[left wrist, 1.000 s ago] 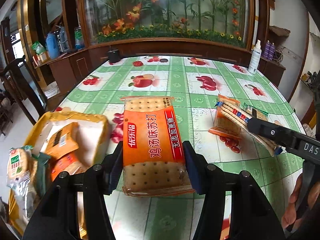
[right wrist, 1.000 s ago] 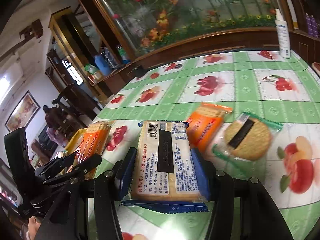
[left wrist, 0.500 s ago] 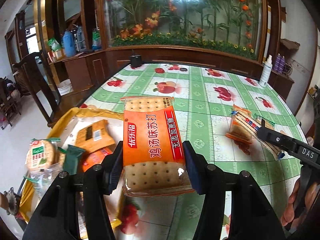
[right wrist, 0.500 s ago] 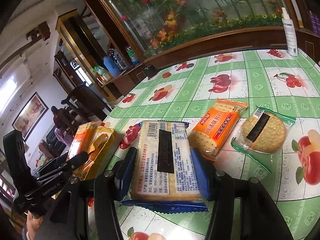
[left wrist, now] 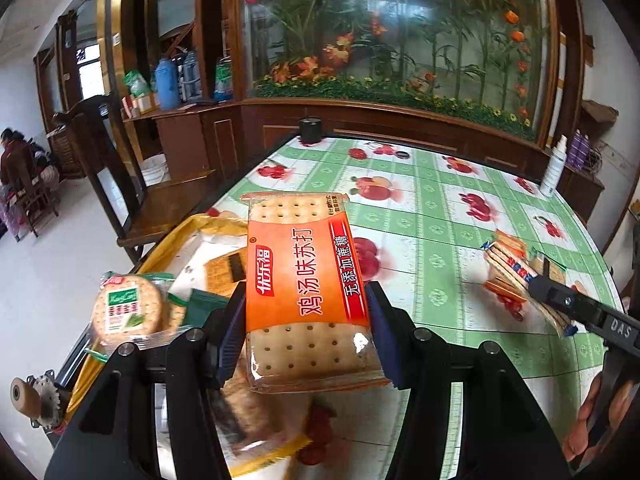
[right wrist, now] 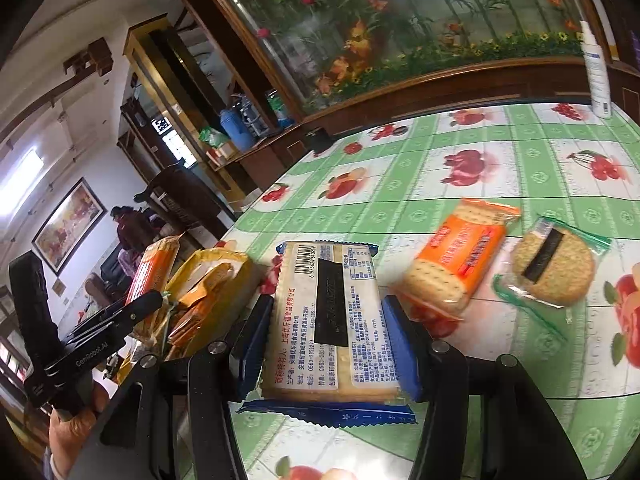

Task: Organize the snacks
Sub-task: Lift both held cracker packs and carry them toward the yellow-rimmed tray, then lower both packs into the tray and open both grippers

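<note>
My left gripper (left wrist: 308,320) is shut on an orange soda-cracker pack (left wrist: 306,280), held above the near end of an open yellow bag (left wrist: 188,228) at the table's left edge. The bag holds several snack packs, among them a round cracker pack (left wrist: 126,310). My right gripper (right wrist: 330,340) is shut on a blue-trimmed cracker pack (right wrist: 328,320), label side up, just above the tablecloth. To its right on the table lie another orange cracker pack (right wrist: 456,264) and a round cracker pack in green-edged wrap (right wrist: 552,272). The right wrist view shows the left gripper (right wrist: 120,316) over the yellow bag (right wrist: 216,276).
A green checked fruit-print cloth (left wrist: 432,216) covers the table. A wooden chair (left wrist: 120,184) stands off its left edge. A white spray bottle (left wrist: 554,168) and a small black jar (left wrist: 311,130) stand at the far side, before a wooden cabinet with a flower panel. A person (left wrist: 16,160) sits far left.
My left gripper has carried the orange pack leftward over the yellow bag, rolling a little. My right gripper has drifted slightly left with its pack. Both grips are unchanged.
</note>
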Available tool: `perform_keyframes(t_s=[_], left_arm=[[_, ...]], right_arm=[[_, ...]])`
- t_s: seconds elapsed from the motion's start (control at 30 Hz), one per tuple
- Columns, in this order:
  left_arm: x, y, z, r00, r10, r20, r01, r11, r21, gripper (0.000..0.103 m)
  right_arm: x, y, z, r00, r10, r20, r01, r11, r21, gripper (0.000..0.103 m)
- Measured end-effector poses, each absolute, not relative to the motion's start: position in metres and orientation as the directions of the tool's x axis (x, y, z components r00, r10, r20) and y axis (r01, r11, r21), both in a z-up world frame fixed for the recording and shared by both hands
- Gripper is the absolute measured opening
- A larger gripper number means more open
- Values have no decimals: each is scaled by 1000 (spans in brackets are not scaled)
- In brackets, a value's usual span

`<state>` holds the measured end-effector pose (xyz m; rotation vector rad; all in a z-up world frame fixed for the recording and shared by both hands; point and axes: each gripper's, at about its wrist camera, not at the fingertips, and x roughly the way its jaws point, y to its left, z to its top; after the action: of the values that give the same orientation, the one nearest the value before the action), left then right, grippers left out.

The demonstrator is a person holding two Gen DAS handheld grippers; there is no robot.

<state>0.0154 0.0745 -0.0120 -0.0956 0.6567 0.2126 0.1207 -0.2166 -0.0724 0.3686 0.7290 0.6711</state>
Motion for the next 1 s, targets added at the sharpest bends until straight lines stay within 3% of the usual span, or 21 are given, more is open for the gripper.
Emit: perform_keyframes(t_s=[0.53, 1.0], left_arm=[[0, 171, -25, 720, 252, -646, -392, 917, -79, 55], [1, 185, -33, 709, 263, -655, -406, 911, -73, 53]], right_arm=[[122, -69, -51, 411, 785, -463, -590, 616, 521, 56], [147, 0, -61, 382, 799, -464, -557, 600, 574, 56]])
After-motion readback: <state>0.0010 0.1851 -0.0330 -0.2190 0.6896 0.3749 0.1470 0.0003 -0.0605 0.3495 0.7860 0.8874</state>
